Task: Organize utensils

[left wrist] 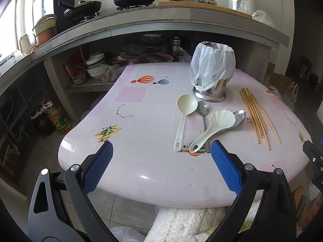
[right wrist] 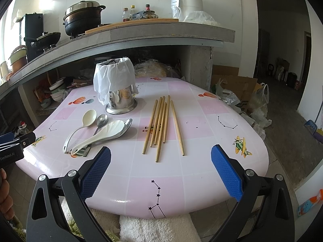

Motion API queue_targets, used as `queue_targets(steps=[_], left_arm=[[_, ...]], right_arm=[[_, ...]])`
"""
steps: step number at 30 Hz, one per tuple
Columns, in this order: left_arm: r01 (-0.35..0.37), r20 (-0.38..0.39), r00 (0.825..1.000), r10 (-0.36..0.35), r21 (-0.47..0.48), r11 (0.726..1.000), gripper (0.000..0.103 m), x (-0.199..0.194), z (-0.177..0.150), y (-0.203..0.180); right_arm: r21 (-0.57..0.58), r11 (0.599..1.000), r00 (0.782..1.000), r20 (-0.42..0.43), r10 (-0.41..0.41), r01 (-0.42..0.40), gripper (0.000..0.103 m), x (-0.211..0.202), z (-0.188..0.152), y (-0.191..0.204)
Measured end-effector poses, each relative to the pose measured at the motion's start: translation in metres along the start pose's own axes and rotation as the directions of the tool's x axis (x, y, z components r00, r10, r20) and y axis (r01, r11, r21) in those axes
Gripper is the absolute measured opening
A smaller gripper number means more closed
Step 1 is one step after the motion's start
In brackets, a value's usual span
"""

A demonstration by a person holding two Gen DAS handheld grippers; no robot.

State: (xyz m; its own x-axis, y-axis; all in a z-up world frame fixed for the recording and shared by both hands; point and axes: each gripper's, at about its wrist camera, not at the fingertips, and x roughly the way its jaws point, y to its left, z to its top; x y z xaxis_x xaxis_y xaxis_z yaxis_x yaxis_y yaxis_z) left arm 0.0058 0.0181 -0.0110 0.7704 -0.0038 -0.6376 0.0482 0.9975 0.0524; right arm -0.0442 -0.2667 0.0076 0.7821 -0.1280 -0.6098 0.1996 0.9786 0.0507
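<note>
On the pink table [left wrist: 141,161] [right wrist: 201,171] stands a steel utensil holder [left wrist: 212,92] [right wrist: 122,98], a white plastic bag draped over it. In front of it lie two cream plastic ladles [left wrist: 184,119] [right wrist: 80,127], the shell-shaped one [left wrist: 214,127] [right wrist: 107,132] resting on two metal spoons [left wrist: 202,109] [right wrist: 102,120]. Several wooden chopsticks [left wrist: 256,115] [right wrist: 161,123] lie to the right of the spoons. My left gripper [left wrist: 161,151] hovers open over the near table edge, empty. My right gripper [right wrist: 161,157] is open too, just short of the chopstick ends.
A concrete counter [left wrist: 181,18] with pots and bottles overhangs the far side; bowls [left wrist: 94,64] sit on the shelf beneath. An oil bottle [left wrist: 58,119] stands on the floor at left. Cardboard and bags [right wrist: 242,94] crowd the right. A fluffy white cover [right wrist: 157,230] lies below the table front.
</note>
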Motion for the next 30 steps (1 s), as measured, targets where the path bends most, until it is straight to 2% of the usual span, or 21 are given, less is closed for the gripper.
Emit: queue_targets(steps=[25, 26, 27, 30], left_arm=[[0.0, -0.004, 1.0, 0.0, -0.004, 1.0, 0.094, -0.0005, 0.0019, -0.0016], [-0.028, 0.083, 0.996, 0.019, 0.105, 0.994, 0.094, -0.0026, -0.0019, -0.0088], [-0.001, -0.001, 1.0, 0.001, 0.001, 1.0, 0.094, -0.0005, 0.0019, -0.0021], [-0.001, -0.004, 1.0, 0.001, -0.004, 1.0, 0.094, -0.0004, 0.0021, -0.0017]], right_arm=[[0.0, 1.0, 1.0, -0.001, 0.002, -0.002, 0.097, 0.0006, -0.0001, 0.0011], [0.0, 1.0, 1.0, -0.002, 0.001, -0.001, 0.097, 0.0006, -0.0002, 0.0011], [0.0, 1.0, 1.0, -0.002, 0.001, -0.001, 0.097, 0.0004, -0.0001, 0.0013], [0.0, 1.0, 1.0, -0.001, 0.002, -0.002, 0.097, 0.0002, -0.0001, 0.0013]])
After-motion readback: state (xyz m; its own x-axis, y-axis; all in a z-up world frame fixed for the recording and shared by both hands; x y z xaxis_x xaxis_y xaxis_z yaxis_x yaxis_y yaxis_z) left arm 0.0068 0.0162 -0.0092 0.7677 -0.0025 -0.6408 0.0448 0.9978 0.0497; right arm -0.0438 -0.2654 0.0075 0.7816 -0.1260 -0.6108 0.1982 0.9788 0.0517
